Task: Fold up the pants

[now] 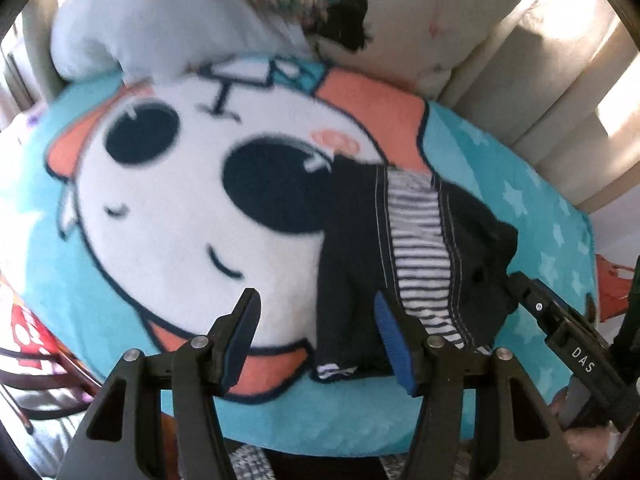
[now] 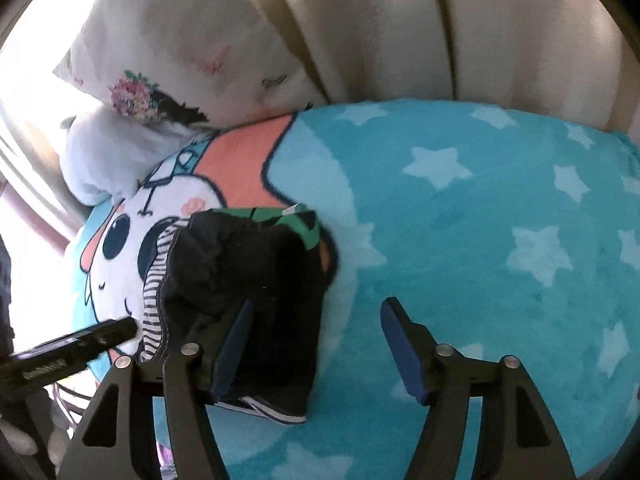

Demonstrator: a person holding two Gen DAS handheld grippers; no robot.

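Note:
Small dark navy pants (image 1: 352, 272) with a black-and-white striped side band lie folded in a bundle on a turquoise cartoon blanket (image 1: 120, 280). My left gripper (image 1: 316, 332) is open and empty, just in front of the bundle's near left edge. In the right wrist view the pants (image 2: 256, 280) lie left of centre, with a green patterned cloth (image 2: 308, 224) showing at their far edge. My right gripper (image 2: 316, 344) is open and empty; its left finger (image 2: 232, 344) stands over the pants' near edge. Each gripper's tip shows in the other's view.
The blanket (image 2: 480, 240) covers a cushioned seat. A white pillow (image 1: 152, 16) and a floral pillow (image 2: 192, 40) lean at the back against beige upholstery (image 2: 480, 32). A red printed item (image 1: 28, 332) lies at the left edge.

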